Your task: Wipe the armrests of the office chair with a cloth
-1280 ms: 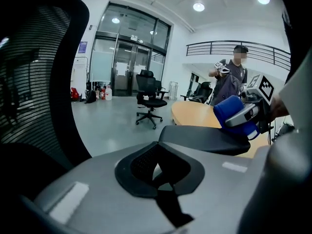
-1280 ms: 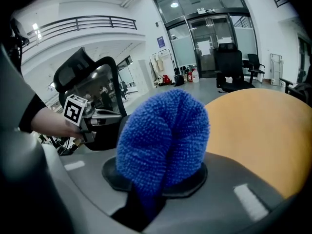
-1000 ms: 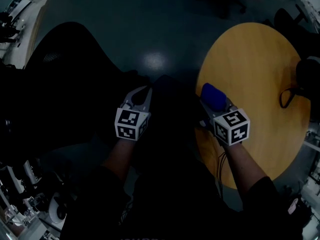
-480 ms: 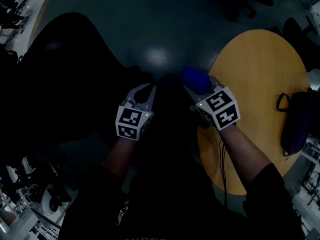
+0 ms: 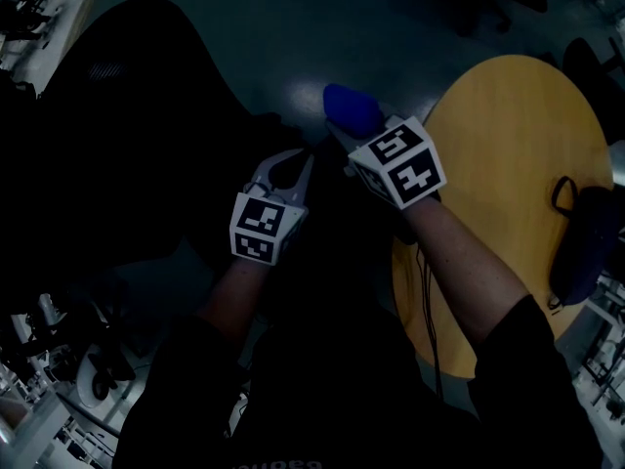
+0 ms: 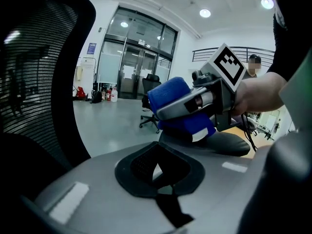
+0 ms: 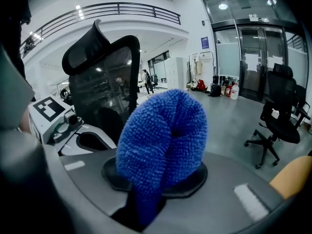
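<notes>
right gripper (image 5: 354, 133) clenched on the blue cloth (image 7: 163, 140), folded wad sticking out past the jaw tips, so the soft bulge is what meets the surface rather than the jaws. In the left gripper view the cloth sits right over a dark grey pad (image 6: 229, 143), which I take to be the chair's armrest; looks like it's touching or just above, can't tell which. I'd call this the start of a wipe stroke on that armrest. left gripper (image 5: 298, 164) has jaws closed together with nothing between them, only a chink of light at the pads; parked just beside the right one, idle, probably kept near to steady the chair if needed. mesh backrest (image 7: 105, 82) stands upright on the left gripper's side. round yellow table (image 5: 518, 164) on the right with a dark bag (image 5: 586, 242) near its edge, not involved. Head view is very dark: armrest, seat and chair base all merge into black there, second armrest not identifiable in any view, and the pad's far end is cut off behind the person's hand
</notes>
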{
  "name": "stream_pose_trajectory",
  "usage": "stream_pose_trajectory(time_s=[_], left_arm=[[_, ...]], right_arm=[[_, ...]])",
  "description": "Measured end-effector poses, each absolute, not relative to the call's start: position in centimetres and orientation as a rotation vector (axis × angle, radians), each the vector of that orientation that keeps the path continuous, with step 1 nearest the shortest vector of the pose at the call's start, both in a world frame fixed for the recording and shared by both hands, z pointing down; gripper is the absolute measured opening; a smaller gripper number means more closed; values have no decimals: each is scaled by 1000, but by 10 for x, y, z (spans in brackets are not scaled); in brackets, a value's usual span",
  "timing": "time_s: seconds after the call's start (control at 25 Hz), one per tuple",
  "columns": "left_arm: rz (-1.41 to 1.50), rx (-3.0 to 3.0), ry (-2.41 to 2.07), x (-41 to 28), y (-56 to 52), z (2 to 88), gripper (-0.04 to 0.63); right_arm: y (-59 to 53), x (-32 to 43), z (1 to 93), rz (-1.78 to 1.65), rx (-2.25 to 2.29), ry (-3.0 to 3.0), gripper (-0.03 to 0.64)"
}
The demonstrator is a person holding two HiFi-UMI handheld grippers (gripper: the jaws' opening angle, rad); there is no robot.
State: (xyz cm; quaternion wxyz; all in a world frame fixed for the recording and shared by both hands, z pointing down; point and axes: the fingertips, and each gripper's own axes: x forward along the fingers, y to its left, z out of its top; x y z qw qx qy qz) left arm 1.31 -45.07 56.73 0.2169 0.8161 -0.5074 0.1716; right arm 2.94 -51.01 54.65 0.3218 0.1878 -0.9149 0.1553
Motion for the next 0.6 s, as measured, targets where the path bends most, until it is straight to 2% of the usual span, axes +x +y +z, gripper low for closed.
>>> stream_pose_trajectory(time_s=[0.32, 0.6], left_arm=[[502, 2282, -1401, 11, -443, 570, 12], [522, 2304, -1386, 8, -442, 569, 12]], right_arm=[[-504, 1, 530, 411, 500, -2460, 110], [-480, 71, 504, 393, 641, -2456, 109]])
